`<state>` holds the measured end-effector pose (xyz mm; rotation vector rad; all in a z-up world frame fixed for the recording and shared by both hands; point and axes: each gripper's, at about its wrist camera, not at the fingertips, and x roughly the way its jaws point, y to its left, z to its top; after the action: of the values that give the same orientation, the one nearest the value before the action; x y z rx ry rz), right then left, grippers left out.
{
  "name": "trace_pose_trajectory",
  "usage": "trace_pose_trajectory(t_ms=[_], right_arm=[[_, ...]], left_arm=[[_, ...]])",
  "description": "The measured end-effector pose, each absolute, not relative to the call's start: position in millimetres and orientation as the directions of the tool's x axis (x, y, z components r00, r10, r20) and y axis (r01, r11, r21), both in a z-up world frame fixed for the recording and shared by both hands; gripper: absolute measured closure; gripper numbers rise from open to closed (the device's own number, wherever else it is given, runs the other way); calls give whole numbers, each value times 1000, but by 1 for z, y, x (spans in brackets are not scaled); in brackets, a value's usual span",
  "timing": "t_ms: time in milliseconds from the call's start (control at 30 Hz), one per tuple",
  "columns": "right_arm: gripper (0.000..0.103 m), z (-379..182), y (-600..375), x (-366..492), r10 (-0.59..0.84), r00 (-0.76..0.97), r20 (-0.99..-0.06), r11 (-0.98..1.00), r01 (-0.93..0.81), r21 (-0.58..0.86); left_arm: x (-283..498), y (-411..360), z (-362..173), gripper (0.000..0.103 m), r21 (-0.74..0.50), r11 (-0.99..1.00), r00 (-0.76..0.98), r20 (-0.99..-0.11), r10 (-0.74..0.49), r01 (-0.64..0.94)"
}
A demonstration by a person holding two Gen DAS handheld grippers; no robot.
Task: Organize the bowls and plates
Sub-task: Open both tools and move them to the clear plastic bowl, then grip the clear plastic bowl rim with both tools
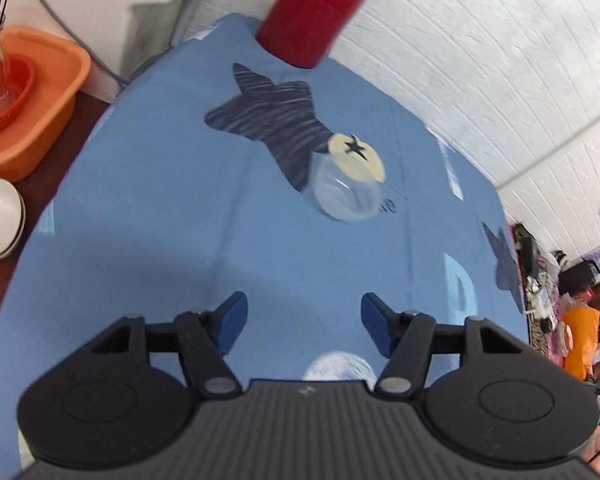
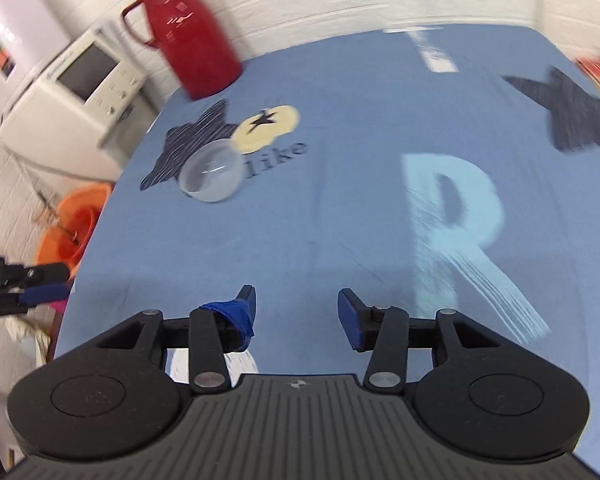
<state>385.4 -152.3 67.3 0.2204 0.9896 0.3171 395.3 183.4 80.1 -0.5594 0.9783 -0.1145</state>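
Small clear plastic bowl (image 1: 346,190) sits upright on the blue star-print tablecloth (image 1: 148,208), near the red jug (image 1: 316,12). Left gripper (image 1: 304,326) and right gripper (image 2: 296,314) hover apart, jaws spread and empty. Best approach: reach squarely, pinch the rim gently.

Red jug (image 2: 184,32), orange basin (image 1: 32,96), microwave (image 2: 80,84)

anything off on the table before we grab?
The small clear bowl lies tipped on its side on the blue cloth beside the dark star print, away from the orange basin. Both grippers' jaws are open and empty.
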Motion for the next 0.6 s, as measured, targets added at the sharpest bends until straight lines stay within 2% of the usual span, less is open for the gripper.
trace_pose_trajectory(t_ms=[200, 367, 467, 600], right_arm=[[72, 63, -98, 466, 363, 490, -792, 932, -185, 313], [72, 49, -53, 525, 297, 468, -832, 950, -229, 210], [72, 37, -42, 549, 323, 438, -839, 940, -249, 232], [72, 24, -34, 563, 295, 427, -855, 944, -266, 193]], left_arm=[[470, 190, 53, 39, -508, 846, 532, -767, -360, -159], [529, 172, 36, 39, -471, 872, 523, -781, -341, -135], [548, 161, 27, 39, -465, 880, 519, -779, -353, -99], [566, 152, 13, 39, -434, 895, 501, -800, -331, -101]])
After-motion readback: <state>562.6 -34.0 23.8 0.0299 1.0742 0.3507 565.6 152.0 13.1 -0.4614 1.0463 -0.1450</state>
